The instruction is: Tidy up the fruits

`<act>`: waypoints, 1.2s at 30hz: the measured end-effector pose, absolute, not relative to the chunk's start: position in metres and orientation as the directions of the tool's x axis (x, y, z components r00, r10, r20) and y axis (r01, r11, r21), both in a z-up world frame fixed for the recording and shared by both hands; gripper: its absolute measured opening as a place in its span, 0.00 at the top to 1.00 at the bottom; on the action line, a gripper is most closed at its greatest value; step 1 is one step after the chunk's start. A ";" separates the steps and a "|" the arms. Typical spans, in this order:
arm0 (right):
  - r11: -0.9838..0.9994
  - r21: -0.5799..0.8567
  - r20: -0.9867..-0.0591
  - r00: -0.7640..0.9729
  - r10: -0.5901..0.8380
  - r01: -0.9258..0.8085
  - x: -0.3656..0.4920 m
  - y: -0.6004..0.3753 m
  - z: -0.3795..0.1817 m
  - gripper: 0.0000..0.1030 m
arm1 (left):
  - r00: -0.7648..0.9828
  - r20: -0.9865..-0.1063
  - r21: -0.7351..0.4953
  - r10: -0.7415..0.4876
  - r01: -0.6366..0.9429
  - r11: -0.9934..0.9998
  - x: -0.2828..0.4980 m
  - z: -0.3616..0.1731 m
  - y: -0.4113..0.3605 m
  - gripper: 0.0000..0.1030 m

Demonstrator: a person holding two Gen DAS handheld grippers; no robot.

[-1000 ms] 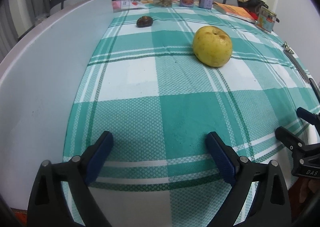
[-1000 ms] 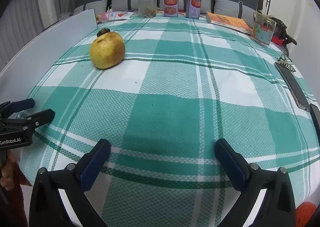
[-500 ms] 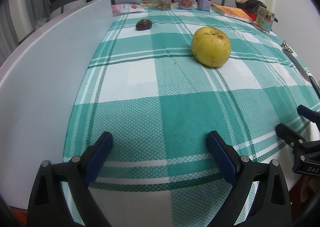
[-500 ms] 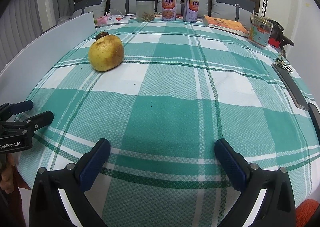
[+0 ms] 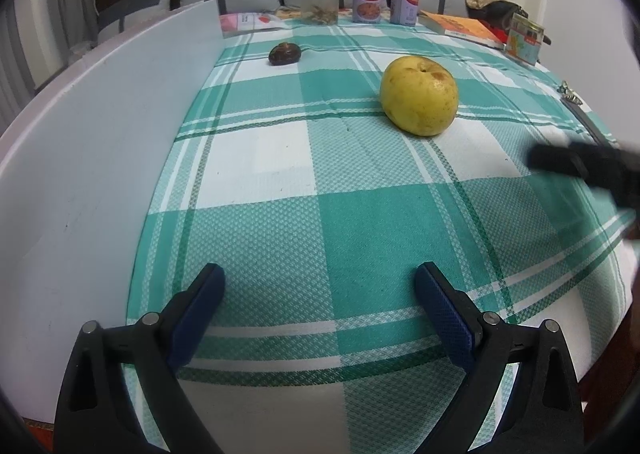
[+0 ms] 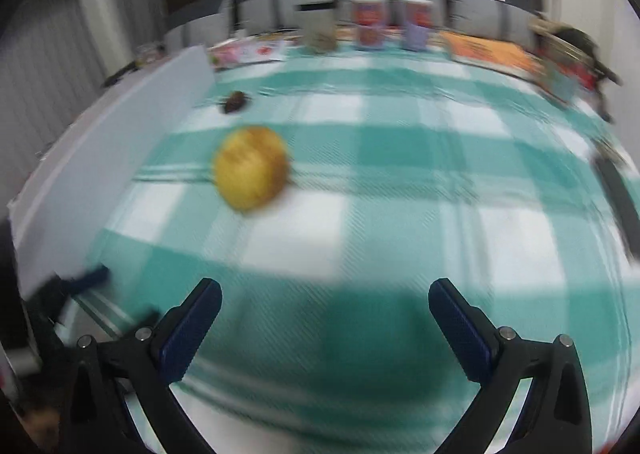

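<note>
Left wrist: one yellow fruit (image 5: pixel 419 95), one dark fruit (image 5: pixel 284 54).

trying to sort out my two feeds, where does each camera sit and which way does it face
Left wrist: sits on the left gripper, looks across the checked cloth toward the grey cushions; its own open jaws show, the right gripper blurred at right.
Right wrist: sits on the right gripper, same heading, blurred; its open jaws show.
Shared: yellow fruit, dark fruit, white board.
</note>
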State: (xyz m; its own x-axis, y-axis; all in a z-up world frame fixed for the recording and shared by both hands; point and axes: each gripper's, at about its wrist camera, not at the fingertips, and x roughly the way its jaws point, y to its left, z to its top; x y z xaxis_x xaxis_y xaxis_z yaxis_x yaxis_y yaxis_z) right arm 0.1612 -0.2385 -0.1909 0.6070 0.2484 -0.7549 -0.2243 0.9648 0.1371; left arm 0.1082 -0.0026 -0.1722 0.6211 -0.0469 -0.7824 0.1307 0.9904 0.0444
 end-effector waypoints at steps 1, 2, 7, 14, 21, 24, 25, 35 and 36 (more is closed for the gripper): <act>0.957 0.133 -0.755 0.599 0.266 -0.257 0.172 -0.228 -0.187 0.00 | 0.621 -0.782 0.045 -0.048 0.133 0.990 0.108 -0.172 -0.003 0.05; 0.950 0.120 -0.756 0.594 0.276 -0.289 0.183 -0.215 -0.184 0.01 | 0.621 -0.782 0.045 -0.049 0.134 0.990 0.108 -0.172 -0.003 0.05; 0.938 0.061 -0.789 0.559 0.254 -0.341 0.234 -0.172 -0.192 0.14 | 0.617 -0.785 0.045 -0.053 0.141 0.989 0.109 -0.172 -0.002 0.05; 0.932 0.072 -0.820 0.511 0.258 -0.356 0.248 -0.171 -0.207 0.37 | 0.606 -0.792 0.026 -0.070 0.148 0.989 0.111 -0.171 0.001 0.05; 0.964 0.051 -0.822 0.538 0.189 -0.261 0.212 -0.241 -0.201 0.37 | 0.598 -0.786 -0.079 -0.158 0.156 0.985 0.135 -0.144 0.003 0.07; 0.976 0.071 -0.818 0.547 0.176 -0.208 0.189 -0.272 -0.205 0.37 | 0.650 -0.737 -0.110 -0.183 0.152 0.982 0.182 -0.115 -0.004 0.07; 0.978 0.076 -0.816 0.552 0.173 -0.194 0.185 -0.278 -0.207 0.37 | 0.652 -0.733 -0.134 -0.193 0.140 0.981 0.206 -0.109 -0.005 0.07; 0.978 0.036 -0.779 0.608 0.157 -0.207 0.157 -0.276 -0.220 0.36 | 0.586 -0.805 -0.123 -0.092 -0.013 0.992 0.363 -0.145 0.007 0.08; 0.976 0.027 -0.770 0.618 0.157 -0.214 0.156 -0.275 -0.222 0.36 | 0.589 -0.805 -0.099 -0.075 -0.008 0.995 0.369 -0.148 0.005 0.08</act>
State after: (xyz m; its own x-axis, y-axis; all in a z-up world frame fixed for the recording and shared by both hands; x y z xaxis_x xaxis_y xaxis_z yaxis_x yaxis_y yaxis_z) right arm 0.1556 -0.2754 -0.2216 0.6184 0.1569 -0.7700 -0.2143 0.9764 0.0268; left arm 0.3691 0.0046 -0.1481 0.5885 -0.0755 -0.8050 -0.0083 0.9950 -0.0994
